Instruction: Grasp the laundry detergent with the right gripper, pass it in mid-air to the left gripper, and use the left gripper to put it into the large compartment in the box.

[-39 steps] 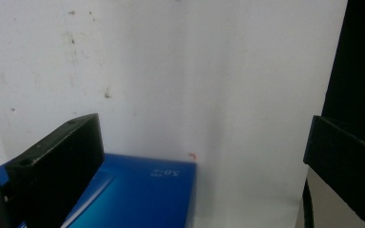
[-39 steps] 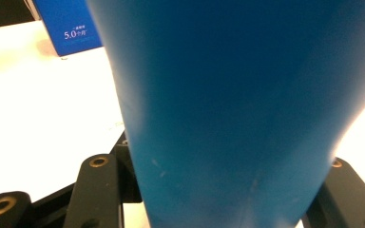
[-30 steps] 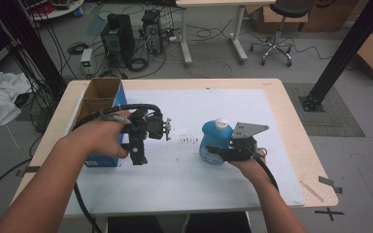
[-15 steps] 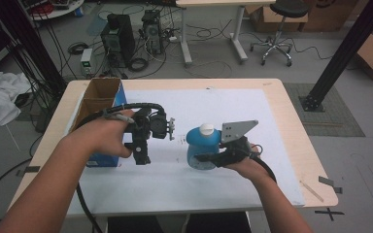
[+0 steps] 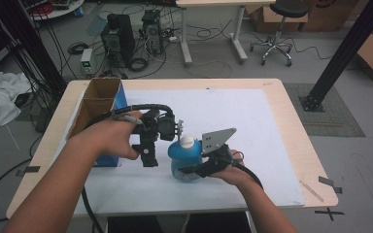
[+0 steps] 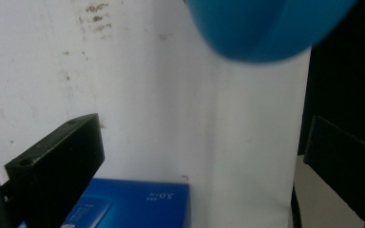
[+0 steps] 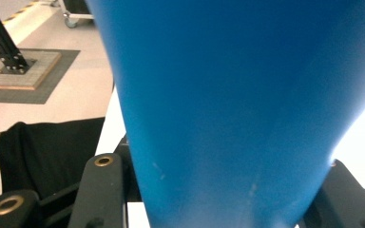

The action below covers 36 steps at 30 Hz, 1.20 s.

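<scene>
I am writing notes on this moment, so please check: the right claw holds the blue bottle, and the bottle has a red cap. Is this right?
Not fully. The right claw does hold the blue bottle, but its cap is white, not red. The high view shows this.

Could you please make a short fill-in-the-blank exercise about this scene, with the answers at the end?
1. The right gripper is shut on a bottle whose colour is ____.
2. The bottle's cap is ____ in colour.
3. The open cardboard box stands near the table's ____ edge in the high view.
4. The left gripper has its jaws ____, with nothing between them.

Missing words: blue; white; left; open
</scene>
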Motion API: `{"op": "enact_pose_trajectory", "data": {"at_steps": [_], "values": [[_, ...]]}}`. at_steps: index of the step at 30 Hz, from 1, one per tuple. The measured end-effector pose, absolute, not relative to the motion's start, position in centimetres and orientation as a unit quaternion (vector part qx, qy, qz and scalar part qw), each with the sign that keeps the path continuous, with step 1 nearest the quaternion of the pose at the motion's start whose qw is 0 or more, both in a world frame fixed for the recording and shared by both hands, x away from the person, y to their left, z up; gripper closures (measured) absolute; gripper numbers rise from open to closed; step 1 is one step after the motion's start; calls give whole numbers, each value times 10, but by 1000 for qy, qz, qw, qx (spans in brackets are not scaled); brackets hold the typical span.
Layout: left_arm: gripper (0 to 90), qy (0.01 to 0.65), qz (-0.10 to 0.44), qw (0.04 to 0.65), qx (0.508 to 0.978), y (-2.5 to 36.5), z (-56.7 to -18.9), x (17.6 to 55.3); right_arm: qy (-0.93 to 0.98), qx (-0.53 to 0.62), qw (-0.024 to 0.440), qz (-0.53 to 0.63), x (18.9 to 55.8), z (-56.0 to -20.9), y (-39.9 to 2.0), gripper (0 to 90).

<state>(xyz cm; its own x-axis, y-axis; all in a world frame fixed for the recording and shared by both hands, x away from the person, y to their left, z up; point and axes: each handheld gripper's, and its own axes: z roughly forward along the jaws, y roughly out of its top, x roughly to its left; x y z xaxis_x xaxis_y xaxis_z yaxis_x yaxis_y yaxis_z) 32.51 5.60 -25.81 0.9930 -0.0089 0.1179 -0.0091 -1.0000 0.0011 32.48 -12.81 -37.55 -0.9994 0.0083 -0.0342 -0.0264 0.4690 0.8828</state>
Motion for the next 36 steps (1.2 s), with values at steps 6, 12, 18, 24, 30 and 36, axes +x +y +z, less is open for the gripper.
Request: {"op": "enact_pose_trajectory", "data": {"at_steps": [6,12,18,24,30,36], "values": [[1,-13,53,7,998,49,-257,321,854,-6,5,520,323,-382,-112,476],[1,-14,51,9,999,46,-256,318,852,3,-1,524,325,-386,-100,476],[1,-16,49,11,999,45,-257,314,840,11,0,542,325,-387,-92,475],[1,-16,50,13,999,44,-258,311,843,-1,1,539,322,-385,-80,475],[1,-18,50,12,998,43,-259,308,846,-5,2,534,320,-387,-71,474],[1,-16,52,11,998,42,-261,307,849,2,0,528,319,-384,-70,474]]}}
